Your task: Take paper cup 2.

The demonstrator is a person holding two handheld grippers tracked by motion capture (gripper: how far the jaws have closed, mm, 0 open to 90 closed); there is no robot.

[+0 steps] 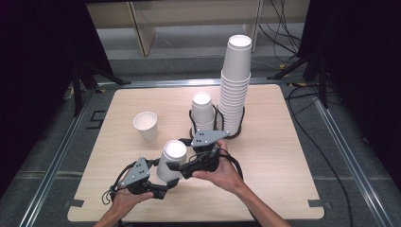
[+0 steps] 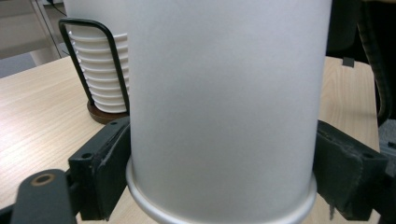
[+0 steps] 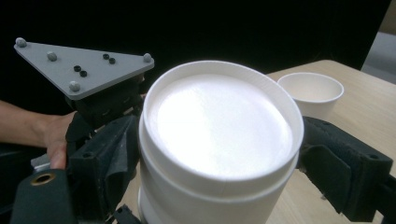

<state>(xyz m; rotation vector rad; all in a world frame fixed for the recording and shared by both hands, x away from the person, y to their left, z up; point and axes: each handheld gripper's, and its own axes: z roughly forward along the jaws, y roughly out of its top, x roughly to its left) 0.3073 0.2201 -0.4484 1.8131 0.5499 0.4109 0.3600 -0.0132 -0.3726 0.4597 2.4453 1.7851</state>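
Both grippers clamp inverted white paper cups (image 1: 171, 161) near the table's front edge.
Left gripper (image 1: 163, 182) pinches the rim end, right gripper (image 1: 176, 166) the upper cup; uneven pull risks crushing or tipping.

Lab: black curtains (image 1: 42, 56), floor cables (image 1: 331, 156)

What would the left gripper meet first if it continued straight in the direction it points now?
The upside-down paper cup, which already sits between its jaws. Behind that, the line seems to lead to the tall cup stack in the black wire holder, though depth is unclear.
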